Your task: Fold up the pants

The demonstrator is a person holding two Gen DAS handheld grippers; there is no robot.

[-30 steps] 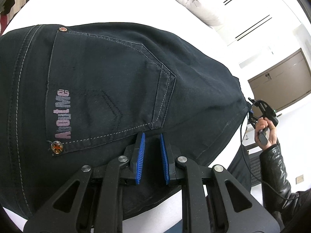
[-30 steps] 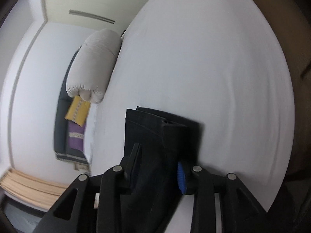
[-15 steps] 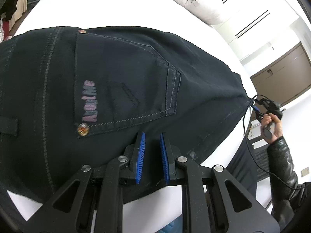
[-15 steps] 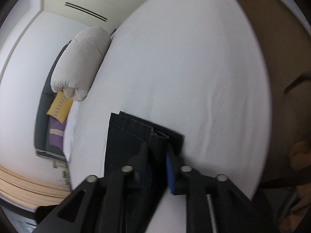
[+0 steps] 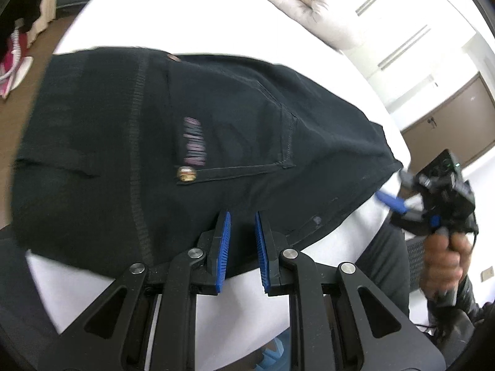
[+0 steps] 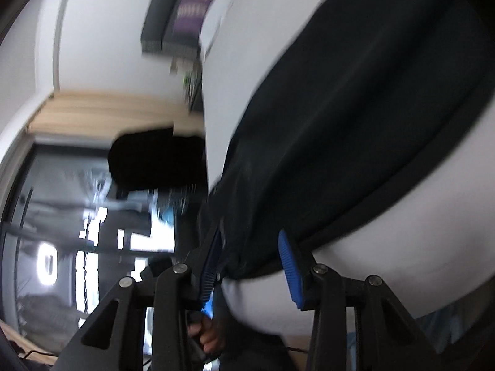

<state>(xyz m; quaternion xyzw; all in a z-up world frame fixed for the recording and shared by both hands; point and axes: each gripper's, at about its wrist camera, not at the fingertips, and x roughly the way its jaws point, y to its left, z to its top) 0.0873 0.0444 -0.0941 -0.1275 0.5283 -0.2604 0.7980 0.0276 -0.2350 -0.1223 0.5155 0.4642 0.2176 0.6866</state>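
The black pants (image 5: 241,142) lie folded on the white bed (image 5: 191,15), back pocket with pink lettering facing up. My left gripper (image 5: 242,219) is open and empty at the pants' near edge, its blue pads just over the fabric. My right gripper (image 5: 393,201) shows at the right of the left wrist view, at the pants' right corner. In the right wrist view my right gripper (image 6: 250,238) is open, with the pants' (image 6: 355,99) edge lying between its jaws, not pinched. That view is blurred.
A rolled beige duvet (image 5: 297,3) lies at the far side of the bed. Wardrobe doors (image 5: 448,117) stand behind at the right. The bed's near edge (image 5: 241,309) is under my left gripper. A dark window (image 6: 77,216) and a cushioned sofa (image 6: 185,12) show in the right wrist view.
My right gripper closed toward the pants half a second ago and now stands open, swung around to the pants' corner. My left gripper has pulled back toward the near edge, still open.
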